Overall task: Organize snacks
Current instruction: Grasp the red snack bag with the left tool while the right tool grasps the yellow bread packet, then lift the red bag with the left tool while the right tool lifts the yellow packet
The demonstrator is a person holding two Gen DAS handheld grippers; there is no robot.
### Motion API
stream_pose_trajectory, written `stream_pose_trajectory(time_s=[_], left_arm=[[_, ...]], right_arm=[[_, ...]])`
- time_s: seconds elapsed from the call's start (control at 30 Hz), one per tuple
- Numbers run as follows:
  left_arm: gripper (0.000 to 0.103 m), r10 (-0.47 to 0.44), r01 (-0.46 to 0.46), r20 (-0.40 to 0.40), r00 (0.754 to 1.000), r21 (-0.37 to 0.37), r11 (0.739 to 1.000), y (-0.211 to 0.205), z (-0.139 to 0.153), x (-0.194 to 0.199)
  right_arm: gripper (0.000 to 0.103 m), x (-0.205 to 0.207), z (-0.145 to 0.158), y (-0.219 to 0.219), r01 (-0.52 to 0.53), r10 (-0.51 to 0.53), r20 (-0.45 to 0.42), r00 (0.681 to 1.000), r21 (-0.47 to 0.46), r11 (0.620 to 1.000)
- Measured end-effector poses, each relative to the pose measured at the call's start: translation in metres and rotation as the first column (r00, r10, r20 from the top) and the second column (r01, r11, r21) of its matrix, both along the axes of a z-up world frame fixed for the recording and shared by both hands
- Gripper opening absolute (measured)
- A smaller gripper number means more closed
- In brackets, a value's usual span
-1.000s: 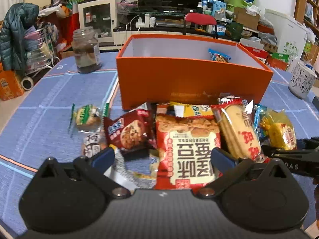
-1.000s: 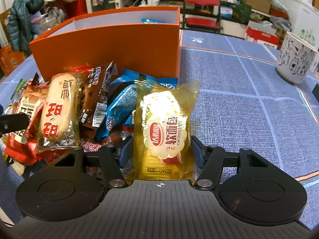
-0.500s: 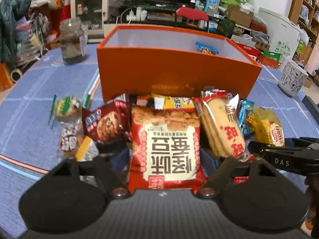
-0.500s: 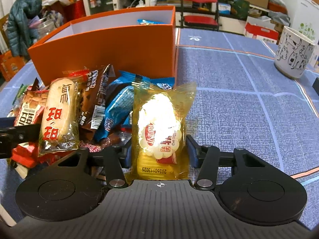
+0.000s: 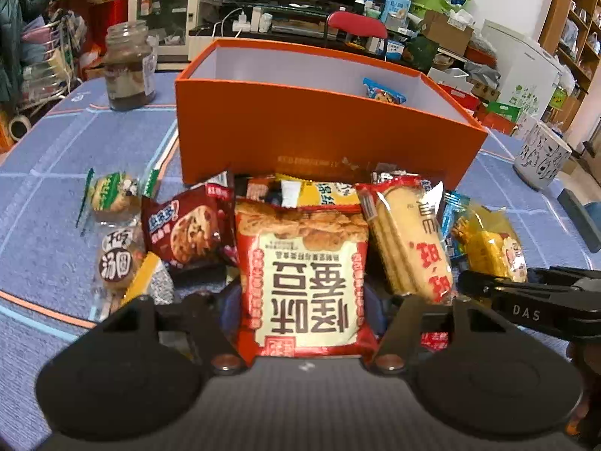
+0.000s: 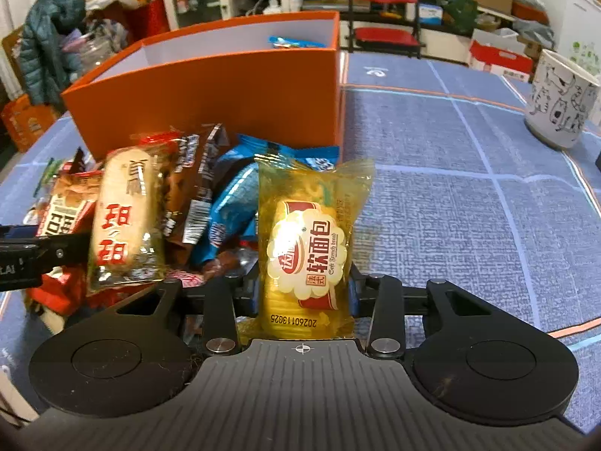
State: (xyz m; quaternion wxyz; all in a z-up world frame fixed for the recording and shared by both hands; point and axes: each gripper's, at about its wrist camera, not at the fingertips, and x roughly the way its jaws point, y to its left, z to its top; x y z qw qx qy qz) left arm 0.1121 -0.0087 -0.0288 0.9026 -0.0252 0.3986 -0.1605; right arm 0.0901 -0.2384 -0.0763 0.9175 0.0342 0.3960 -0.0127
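Two grippers work one snack heap on the blue counter (image 6: 450,206); the left gripper (image 5: 302,297) closes its fingers around a red cracker packet (image 5: 304,274), the right gripper (image 6: 304,285) around a yellow bread packet (image 6: 306,248); beyond stands one orange box (image 5: 319,139) holding one blue packet (image 5: 383,92).

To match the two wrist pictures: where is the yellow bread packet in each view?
Left wrist view: the yellow bread packet lies at the right end of the snack pile, just above the right gripper's black finger.
Right wrist view: the same packet is at centre, between the closing jaws of the right gripper.
Shared landmark: the orange box behind the pile.
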Motion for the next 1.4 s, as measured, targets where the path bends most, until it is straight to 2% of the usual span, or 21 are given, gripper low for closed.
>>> stream_pose_trajectory(time_s=[0.37, 0.6, 0.9, 1.4], left_arm=[[0.059, -0.018, 0.017, 0.043, 0.999, 0.019, 1.000, 0.005, 0.012, -0.007], [0.059, -0.027, 0.021, 0.112, 0.993, 0.053, 0.998, 0.003, 0.023, -0.015], [0.059, -0.027, 0.021, 0.128, 0.991, 0.049, 0.999, 0.004, 0.028, -0.015], [0.059, -0.031, 0.026, 0.143, 0.989, 0.035, 0.999, 0.006, 0.035, -0.020]], right_arm=[[0.022, -0.007, 0.012, 0.009, -0.010, 0.013, 0.045, 0.999, -0.077, 0.997], [0.022, -0.012, 0.020, 0.012, 0.000, 0.008, 0.078, 0.997, -0.102, 0.995], [0.022, -0.019, 0.030, 0.013, 0.000, 0.018, 0.119, 0.993, -0.150, 0.989], [0.022, -0.018, 0.033, 0.013, -0.004, 0.019, 0.112, 0.994, -0.131, 0.991]])
